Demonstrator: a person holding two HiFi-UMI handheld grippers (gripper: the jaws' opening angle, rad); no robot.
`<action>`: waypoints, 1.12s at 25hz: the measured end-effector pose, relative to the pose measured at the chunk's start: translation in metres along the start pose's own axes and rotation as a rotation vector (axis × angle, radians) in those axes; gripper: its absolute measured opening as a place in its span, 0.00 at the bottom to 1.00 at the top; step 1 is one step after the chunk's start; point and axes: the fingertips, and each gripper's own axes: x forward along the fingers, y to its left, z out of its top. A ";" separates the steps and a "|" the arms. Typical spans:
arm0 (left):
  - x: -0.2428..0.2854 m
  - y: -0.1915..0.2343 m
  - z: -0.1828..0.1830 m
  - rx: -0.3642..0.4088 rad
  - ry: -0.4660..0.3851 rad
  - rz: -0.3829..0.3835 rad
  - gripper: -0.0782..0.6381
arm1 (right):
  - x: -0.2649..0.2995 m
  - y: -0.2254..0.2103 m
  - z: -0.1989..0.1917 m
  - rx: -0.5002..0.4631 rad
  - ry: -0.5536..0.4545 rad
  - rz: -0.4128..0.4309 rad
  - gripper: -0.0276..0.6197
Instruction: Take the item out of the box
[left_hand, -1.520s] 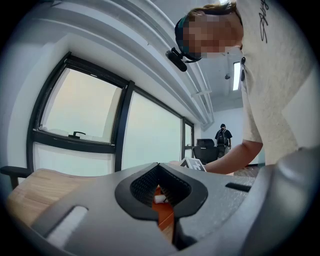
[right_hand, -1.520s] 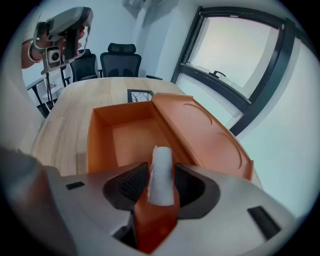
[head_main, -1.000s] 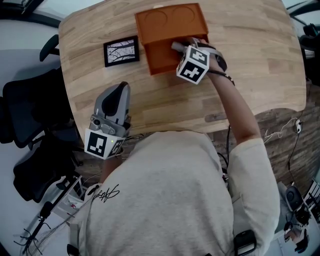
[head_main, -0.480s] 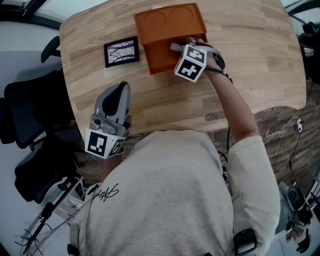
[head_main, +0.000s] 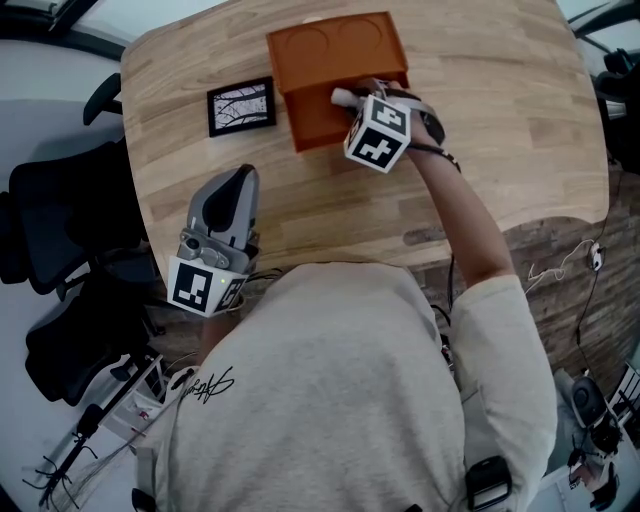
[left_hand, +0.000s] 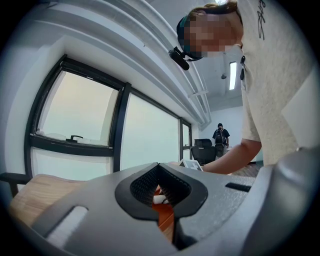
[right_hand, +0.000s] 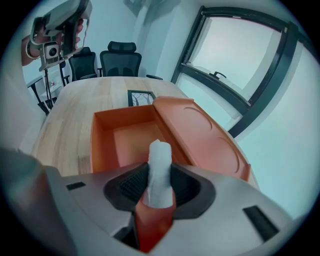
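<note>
Presently, item 1: white roll, lower centre of the right gripper view. It lies along the right gripper, whose jaws are closing onto it, pads meeting its 2 sides. It is probably taken lengthwise so it lifts clear of the walls.

Item 2: orange box, upper centre of the head view, lid folded back flat, which leaves the cavity free.

Item 3: left gripper, lower left, tips pressed together on nothing. It is held at the near edge of the table, apparently to keep out of the way.

Item 4: black-framed picture, left of the box, untouched.

Unclear: whether the roll's hidden end has left the box floor; the marker cube covers that corner from above.
</note>
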 end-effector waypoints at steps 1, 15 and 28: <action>0.000 -0.001 0.000 0.001 0.000 0.000 0.11 | -0.002 0.000 0.002 0.002 -0.010 -0.005 0.26; 0.014 -0.014 0.008 0.014 -0.012 -0.005 0.11 | -0.041 0.000 0.016 -0.020 -0.107 -0.045 0.26; 0.024 -0.017 0.006 0.025 0.001 0.013 0.11 | -0.077 0.001 0.032 0.017 -0.249 -0.069 0.26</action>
